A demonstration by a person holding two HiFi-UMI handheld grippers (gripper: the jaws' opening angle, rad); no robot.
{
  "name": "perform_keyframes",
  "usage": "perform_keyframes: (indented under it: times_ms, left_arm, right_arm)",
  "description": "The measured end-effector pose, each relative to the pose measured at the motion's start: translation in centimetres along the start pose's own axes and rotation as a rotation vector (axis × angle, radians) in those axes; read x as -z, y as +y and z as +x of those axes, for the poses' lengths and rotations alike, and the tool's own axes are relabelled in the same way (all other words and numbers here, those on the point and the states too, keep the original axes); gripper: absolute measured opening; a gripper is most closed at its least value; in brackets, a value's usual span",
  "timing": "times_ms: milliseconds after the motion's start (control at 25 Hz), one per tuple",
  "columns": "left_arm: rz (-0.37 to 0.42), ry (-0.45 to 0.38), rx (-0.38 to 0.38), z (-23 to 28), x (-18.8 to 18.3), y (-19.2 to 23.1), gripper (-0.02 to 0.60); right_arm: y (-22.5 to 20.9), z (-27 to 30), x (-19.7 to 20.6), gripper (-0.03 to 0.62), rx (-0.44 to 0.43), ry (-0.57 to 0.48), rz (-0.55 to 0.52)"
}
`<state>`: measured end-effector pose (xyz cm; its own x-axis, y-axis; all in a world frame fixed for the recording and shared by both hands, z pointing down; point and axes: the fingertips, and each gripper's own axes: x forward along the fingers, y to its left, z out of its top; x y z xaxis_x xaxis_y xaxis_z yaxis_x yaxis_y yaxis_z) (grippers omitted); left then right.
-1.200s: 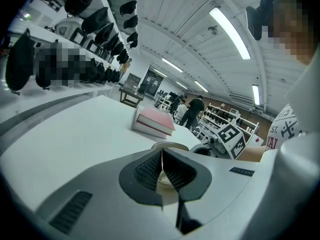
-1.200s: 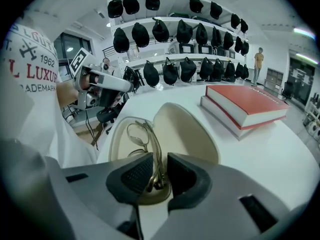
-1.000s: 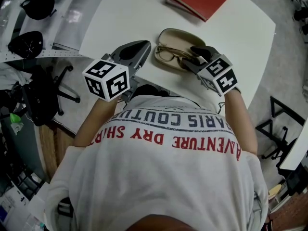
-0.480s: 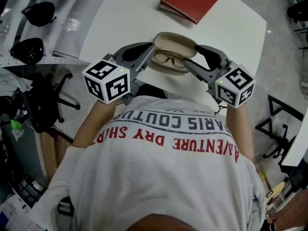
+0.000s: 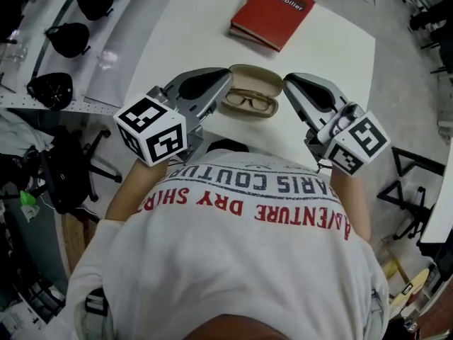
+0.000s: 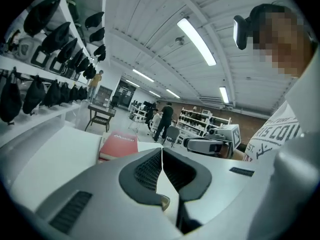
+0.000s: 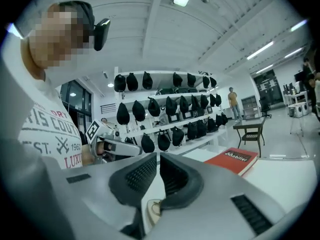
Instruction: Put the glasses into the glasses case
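Note:
The tan glasses case (image 5: 253, 73) lies open on the white table (image 5: 191, 20), and the glasses (image 5: 249, 102) rest inside it. My left gripper (image 5: 226, 76) hovers just left of the case, shut with nothing in it; in the left gripper view its tips (image 6: 161, 153) meet above the case rim (image 6: 164, 202). My right gripper (image 5: 287, 81) hangs just right of the case, its jaws closing on nothing. In the right gripper view (image 7: 158, 158) only a thin slit remains between the pads, with the case (image 7: 151, 211) below.
A red book (image 5: 272, 14) lies at the table's far side. Shelves with black bags (image 5: 69, 37) run along the left, an office chair base (image 5: 92, 165) stands below them, and a black stand (image 5: 407, 190) is at the right. People (image 6: 164, 119) stand far off.
Both grippers have risen off the table. The right gripper has left the case and drawn back to its right side, and its jaws have come together. The glasses stay in the case.

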<state>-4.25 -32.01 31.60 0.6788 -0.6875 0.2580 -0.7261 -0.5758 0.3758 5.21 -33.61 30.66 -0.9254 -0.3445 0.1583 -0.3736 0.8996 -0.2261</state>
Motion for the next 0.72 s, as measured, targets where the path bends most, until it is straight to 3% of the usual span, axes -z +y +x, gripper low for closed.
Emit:
perform_keyframes:
  times_ms: [240,720]
  left_arm:
    - [0.067,-0.054,0.07,0.3,-2.4,-2.4,0.029]
    - [0.07,-0.099,0.104,0.2,-2.9,-3.7,0.029]
  right_arm:
    - [0.3,-1.4,-2.6,0.025,0.028,-0.081,-0.004]
    - [1.4,-2.3,-3.4,0.023,0.042,-0.099,-0.047]
